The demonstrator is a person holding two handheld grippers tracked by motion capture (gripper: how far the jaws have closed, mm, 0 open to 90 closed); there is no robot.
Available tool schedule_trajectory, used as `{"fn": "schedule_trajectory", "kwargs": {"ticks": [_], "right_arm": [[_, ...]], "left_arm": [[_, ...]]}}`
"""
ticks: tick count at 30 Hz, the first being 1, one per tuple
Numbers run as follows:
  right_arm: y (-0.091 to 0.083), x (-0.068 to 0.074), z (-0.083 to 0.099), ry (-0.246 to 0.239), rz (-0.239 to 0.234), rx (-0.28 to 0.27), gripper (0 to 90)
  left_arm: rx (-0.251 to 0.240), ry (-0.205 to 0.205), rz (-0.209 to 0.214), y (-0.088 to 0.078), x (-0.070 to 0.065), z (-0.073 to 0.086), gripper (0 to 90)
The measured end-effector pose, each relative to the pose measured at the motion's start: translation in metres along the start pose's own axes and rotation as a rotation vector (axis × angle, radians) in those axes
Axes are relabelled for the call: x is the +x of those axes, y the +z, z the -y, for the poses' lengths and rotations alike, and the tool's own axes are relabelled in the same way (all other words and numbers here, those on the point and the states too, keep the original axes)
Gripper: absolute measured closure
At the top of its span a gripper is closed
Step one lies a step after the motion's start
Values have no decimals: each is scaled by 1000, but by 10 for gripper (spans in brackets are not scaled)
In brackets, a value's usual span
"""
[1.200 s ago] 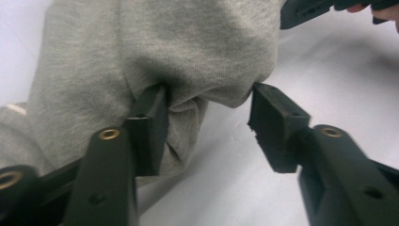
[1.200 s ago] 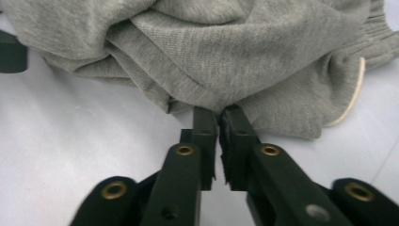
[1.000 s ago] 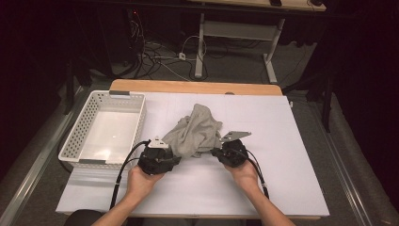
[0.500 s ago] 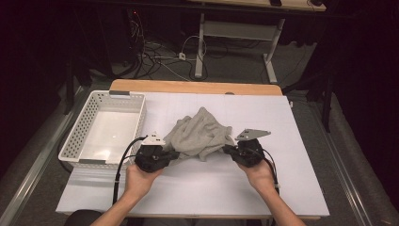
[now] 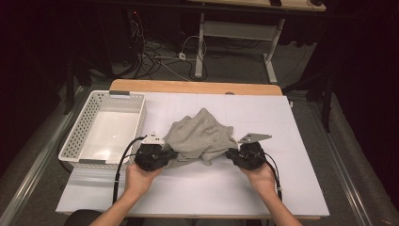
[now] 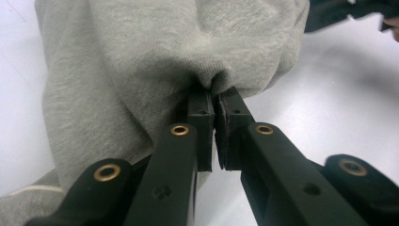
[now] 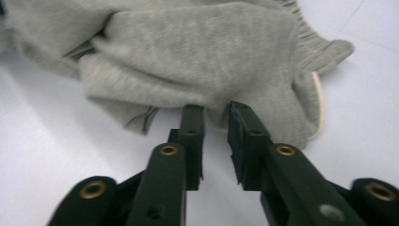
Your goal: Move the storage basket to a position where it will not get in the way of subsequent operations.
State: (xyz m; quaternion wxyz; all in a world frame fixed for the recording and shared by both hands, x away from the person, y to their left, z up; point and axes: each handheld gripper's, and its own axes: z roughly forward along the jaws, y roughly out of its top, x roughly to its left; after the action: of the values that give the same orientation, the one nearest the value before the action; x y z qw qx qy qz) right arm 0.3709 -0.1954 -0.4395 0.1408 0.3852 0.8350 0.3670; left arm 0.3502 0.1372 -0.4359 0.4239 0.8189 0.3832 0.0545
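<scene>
**me:** While the grey garment (image 5: 200,137) sits bunched up mid-tabletop (image 5: 301,188), just right of the white basket (image 5: 84,141), my left gripper (image 6: 214,101) has its fingers pressed together on a fold at the near left edge. My right gripper (image 7: 216,113) is at the other near edge, its fingers have just been opening, and there's a clear gap between them now with no cloth in it, the hem lying right at the tips.

**other:** So how far along are you?

**me:** Early, I'd say. One side is pinched, the other loose. It's a crumpled heap, not spread flat, not folded, and the basket has nothing in it.

**other:** What's left then?

**me:** Probably regrip with the right, pull it out flat, and then do whatever folding or binning is planned. Basically most of it.
</scene>
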Motion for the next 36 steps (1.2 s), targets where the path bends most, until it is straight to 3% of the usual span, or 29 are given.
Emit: {"fn": "schedule_trajectory", "kwargs": {"ticks": [3,8,14,21,22,27,36], "right_arm": [[-7,14,8,-35,3,9,710],[-12,33,18,-70,-39,26,705],[12,48,11,-106,-64,67,641],[37,61,-1,-120,-52,91,598],[39,63,-2,-121,-49,95,618],[36,63,-4,-152,-40,91,892],[6,58,-6,-159,-57,24,900]], "left_arm": [[0,0,-2,0,0,0,836],[-2,3,-5,0,-1,0,835],[-5,3,-4,1,-1,1,821],[0,11,-3,1,-2,1,785],[-2,13,-5,1,-2,1,785],[2,10,2,1,-2,1,787],[-29,28,14,-7,-6,-3,836]]}}
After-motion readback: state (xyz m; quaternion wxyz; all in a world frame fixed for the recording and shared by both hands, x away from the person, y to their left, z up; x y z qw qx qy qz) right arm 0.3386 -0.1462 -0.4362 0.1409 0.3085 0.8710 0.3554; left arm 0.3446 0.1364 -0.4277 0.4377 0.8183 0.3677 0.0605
